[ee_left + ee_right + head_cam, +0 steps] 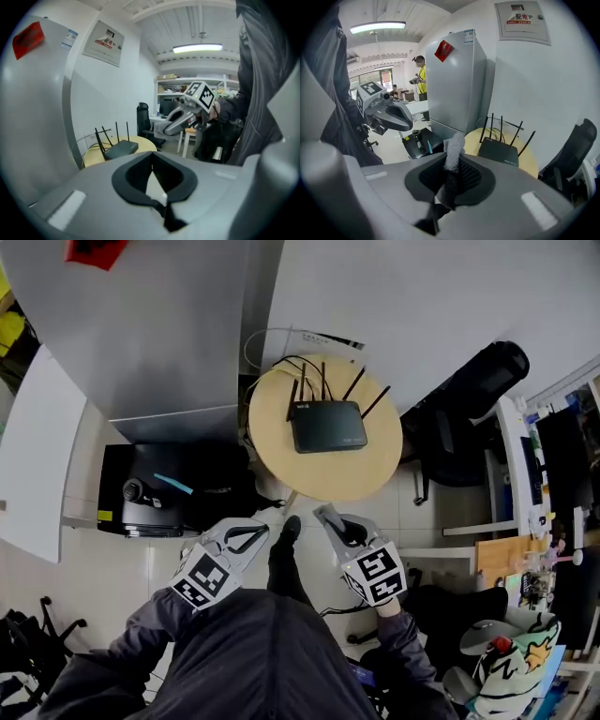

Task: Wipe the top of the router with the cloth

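Note:
A black router (326, 425) with several upright antennas lies on a small round wooden table (375, 474), well ahead of both grippers. In the gripper views the router (121, 149) (499, 151) sits at a distance. My right gripper (336, 524) hovers short of the table's near edge, and its jaws (452, 180) are shut on a strip of grey cloth (453, 147) that sticks up between them. My left gripper (253, 534) is held at the same height to the left, shut (152, 183) with nothing in it. Neither gripper touches the router.
A tall grey fridge (178, 324) stands left of the table, with a black case (169, 488) on the floor below it. A black office chair (469, 399) is to the table's right. Cluttered shelves (525, 615) fill the right side. A person in yellow (421, 77) stands far off.

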### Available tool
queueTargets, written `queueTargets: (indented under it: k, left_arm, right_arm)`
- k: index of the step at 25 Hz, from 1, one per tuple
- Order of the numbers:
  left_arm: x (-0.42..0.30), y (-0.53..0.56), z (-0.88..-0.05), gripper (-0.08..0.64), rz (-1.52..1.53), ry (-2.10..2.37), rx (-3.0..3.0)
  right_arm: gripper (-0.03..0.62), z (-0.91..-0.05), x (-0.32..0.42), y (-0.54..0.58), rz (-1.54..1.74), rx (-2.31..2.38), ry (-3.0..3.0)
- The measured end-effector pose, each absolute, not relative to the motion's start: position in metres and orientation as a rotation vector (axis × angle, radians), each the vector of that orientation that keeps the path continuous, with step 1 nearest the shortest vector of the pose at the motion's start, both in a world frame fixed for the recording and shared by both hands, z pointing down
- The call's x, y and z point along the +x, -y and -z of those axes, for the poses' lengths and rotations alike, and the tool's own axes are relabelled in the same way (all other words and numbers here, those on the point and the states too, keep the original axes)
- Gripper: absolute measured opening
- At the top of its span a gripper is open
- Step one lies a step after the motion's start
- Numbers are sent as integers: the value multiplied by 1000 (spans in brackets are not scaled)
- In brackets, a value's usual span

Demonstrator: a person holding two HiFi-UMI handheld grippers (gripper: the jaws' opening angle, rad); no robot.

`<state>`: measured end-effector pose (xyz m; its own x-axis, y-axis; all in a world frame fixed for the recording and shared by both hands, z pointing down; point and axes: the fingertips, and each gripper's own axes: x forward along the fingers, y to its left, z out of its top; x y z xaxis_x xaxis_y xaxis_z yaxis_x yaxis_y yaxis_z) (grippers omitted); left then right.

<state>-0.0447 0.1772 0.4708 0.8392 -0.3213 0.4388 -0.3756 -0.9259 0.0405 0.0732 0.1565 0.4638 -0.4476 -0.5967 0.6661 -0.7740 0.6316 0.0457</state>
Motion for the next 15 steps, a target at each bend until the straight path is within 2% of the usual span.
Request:
queueTargets:
  k: [10,15]
  left_arm:
    - [55,-40,-475,0,-731,607,2838]
    - [69,-12,-502,0,-792,628,2743]
  right_arm:
    - [37,-528,132,17,-458,915,2264]
    - [37,-560,127,70,-559,851,2266]
